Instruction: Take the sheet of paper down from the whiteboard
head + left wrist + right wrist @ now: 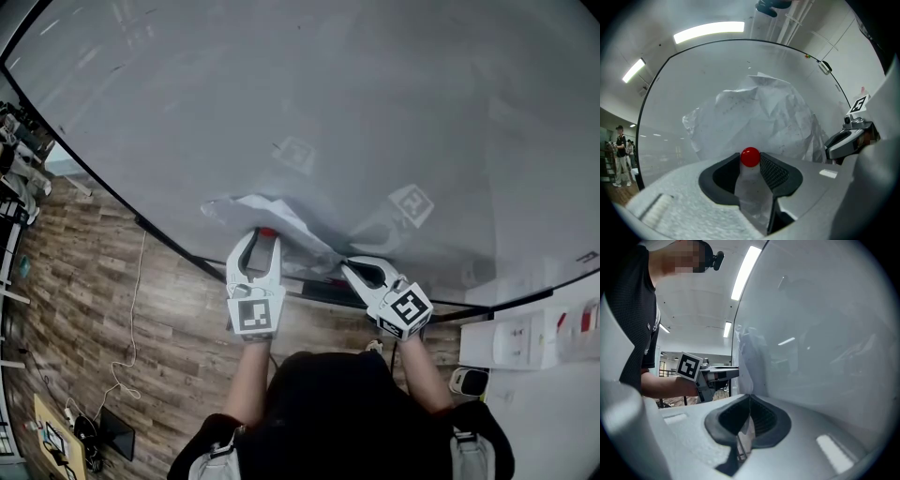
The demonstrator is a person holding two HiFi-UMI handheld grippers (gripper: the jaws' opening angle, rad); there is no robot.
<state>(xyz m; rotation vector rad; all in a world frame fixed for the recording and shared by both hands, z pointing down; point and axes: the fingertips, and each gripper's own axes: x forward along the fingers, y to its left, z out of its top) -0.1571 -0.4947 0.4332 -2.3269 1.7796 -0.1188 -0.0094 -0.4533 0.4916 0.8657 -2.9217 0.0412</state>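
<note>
**Crumpled paper on the board, one magnet, two grippers**

Head view: The board fills the upper part of the picture. It is grey-white and glossy, and it mirrors the two marker cubes faintly. The paper lies crumpled against the board near its lower edge, with a red magnet on it. The left gripper reaches to the board with its jaws wide apart and the magnet between their tips. The right gripper meets the board just right of the magnet, its jaws closed on the paper's edge. Below the board lies a wood floor with thin cables on it. A white unit stands under the board's right end.

Left gripper view: The jaws stand apart, the magnet sits in the gap at their tips, and both pads are close beside it. Above the magnet the paper bulges off the board in heavy creases. Strip lights run along the ceiling over the board. A person stands far off, past the board's left edge.

Right gripper view: The jaws are together and a thin edge of the paper is pinched between the pads. From there the sheet rises along the board. The left gripper is at the board further along. More ceiling lights and an open hall show past the board's edge.
</note>
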